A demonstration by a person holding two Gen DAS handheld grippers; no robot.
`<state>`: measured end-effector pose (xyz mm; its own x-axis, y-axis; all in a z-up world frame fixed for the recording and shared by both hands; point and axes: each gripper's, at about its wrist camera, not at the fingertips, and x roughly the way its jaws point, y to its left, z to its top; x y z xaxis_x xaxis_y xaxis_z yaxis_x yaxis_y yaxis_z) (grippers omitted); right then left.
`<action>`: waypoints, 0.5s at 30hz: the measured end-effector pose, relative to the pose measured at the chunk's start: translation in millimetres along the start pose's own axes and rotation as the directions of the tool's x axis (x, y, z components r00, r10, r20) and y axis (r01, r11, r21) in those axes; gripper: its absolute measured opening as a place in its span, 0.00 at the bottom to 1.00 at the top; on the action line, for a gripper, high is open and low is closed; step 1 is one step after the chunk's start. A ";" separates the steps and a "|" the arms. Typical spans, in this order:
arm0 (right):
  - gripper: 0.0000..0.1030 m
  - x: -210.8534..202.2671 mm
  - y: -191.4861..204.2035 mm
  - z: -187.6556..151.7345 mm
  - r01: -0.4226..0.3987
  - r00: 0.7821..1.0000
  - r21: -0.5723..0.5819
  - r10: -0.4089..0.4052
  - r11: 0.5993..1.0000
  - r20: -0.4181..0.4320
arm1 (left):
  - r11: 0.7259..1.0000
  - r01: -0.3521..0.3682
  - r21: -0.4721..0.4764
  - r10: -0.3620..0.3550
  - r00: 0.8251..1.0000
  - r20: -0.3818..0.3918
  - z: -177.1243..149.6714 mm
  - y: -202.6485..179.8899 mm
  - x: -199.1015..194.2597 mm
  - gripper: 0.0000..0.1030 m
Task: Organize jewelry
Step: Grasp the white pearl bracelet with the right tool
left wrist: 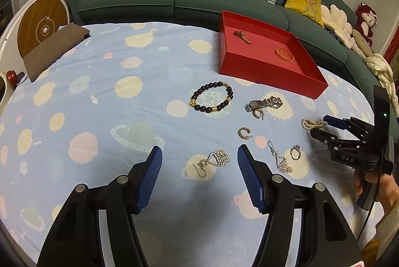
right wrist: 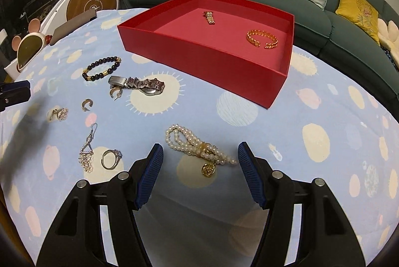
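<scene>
Blue cloth printed with planets covers the worktop (left wrist: 99, 92). From the left, a dark beaded bracelet (left wrist: 212, 100) lies near a steel watch (left wrist: 265, 103), with two hoop earrings below them. The left tool (left wrist: 197, 162) has its blue pads spread wide on either side of a dangling silver earring (left wrist: 215, 160). Its twin and a ring (left wrist: 295, 152) lie further right. The right tool (right wrist: 200, 157) is likewise apart, flanking a pearl strand (right wrist: 197, 146) that rests untouched on the cloth. Behind, a red box (right wrist: 199, 52) holds a gold cuff (right wrist: 261, 39) and a gold chain piece (right wrist: 209, 17).
</scene>
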<state>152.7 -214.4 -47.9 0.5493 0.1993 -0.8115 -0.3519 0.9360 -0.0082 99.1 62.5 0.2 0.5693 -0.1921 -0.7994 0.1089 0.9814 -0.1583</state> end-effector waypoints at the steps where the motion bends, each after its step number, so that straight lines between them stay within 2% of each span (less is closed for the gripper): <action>1: 0.59 2.0 0.0 0.0 -0.005 1.000 0.002 0.005 1.000 -0.002 | 1.000 0.006 0.000 -0.006 1.000 -0.004 -0.8 -0.3 0.7 0.59; 3: 0.59 5.1 1.1 0.4 -0.012 1.000 0.003 0.012 1.000 -0.003 | 1.000 0.016 0.009 -0.016 1.000 -0.015 -3.1 -2.0 2.6 0.59; 6: 0.52 9.8 5.0 0.6 -0.018 1.000 0.004 0.018 1.000 -0.015 | 0.999 0.021 0.032 -0.020 0.999 -0.029 -7.5 -7.1 6.7 0.59; 9: 0.31 8.3 8.0 2.6 -0.010 1.000 0.021 0.011 1.000 -0.028 | 0.997 0.025 0.067 -0.021 0.998 -0.051 -13.5 -14.2 14.0 0.59; 10: 0.17 7.7 8.9 3.4 -0.006 0.999 0.034 0.007 0.999 -0.039 | 0.997 0.022 0.077 -0.018 0.998 -0.058 -15.7 -16.1 17.3 0.59; 11: 0.14 6.7 8.3 3.0 -0.004 0.999 0.055 0.006 0.999 -0.050 | 0.996 0.018 0.085 -0.013 0.998 -0.066 -17.6 -17.6 20.7 0.59; 15: 0.14 0.8 4.4 -2.6 0.038 0.997 0.128 -0.028 0.991 -0.076 | 0.997 0.007 0.083 -0.001 0.997 -0.079 -18.9 -17.5 32.3 0.59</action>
<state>149.6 -210.9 -50.2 0.5000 0.1502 -0.8529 -0.2308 0.9723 0.0359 100.2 39.1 -33.8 0.5028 -0.1923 -0.8427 0.1802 0.9768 -0.1154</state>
